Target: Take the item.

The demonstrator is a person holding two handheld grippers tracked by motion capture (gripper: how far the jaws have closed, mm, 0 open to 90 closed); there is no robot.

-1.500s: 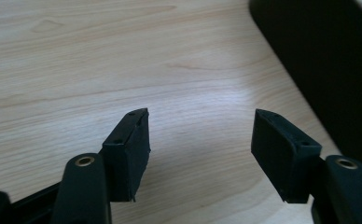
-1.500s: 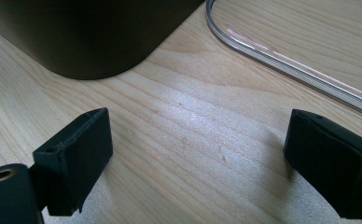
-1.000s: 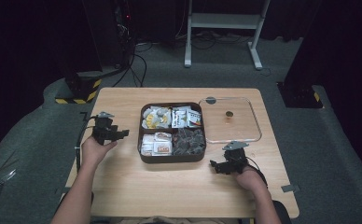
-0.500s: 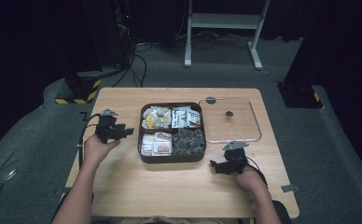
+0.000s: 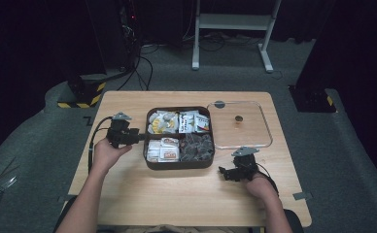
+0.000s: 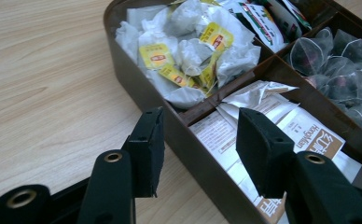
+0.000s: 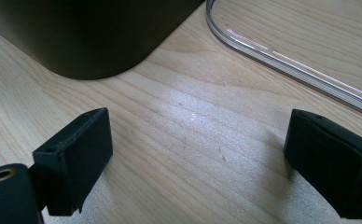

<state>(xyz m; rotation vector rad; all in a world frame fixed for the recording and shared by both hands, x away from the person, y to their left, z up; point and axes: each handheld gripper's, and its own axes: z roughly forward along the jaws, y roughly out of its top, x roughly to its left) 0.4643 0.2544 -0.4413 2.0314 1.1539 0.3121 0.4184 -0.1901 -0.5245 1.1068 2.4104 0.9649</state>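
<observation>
1 dark brown 4-compartment plastic box (image 5: 179, 164) | 1 clear square plastic lid (image 5: 240, 125) | 2 black two-jaw grippers (image 5: 137, 137)

Table (image 5: 186, 194) brightly lit from above, surroundings dark; high view soft.

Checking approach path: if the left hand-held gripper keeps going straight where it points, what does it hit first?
Likely the near wall of the brown box: the left hand-held gripper is open and straddles that wall, with white packets just beyond. Depth is uncertain.

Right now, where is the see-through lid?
In the high view, the clear plastic lid lies flat on the wooden table, on the right beside the dark brown divided box.
</observation>
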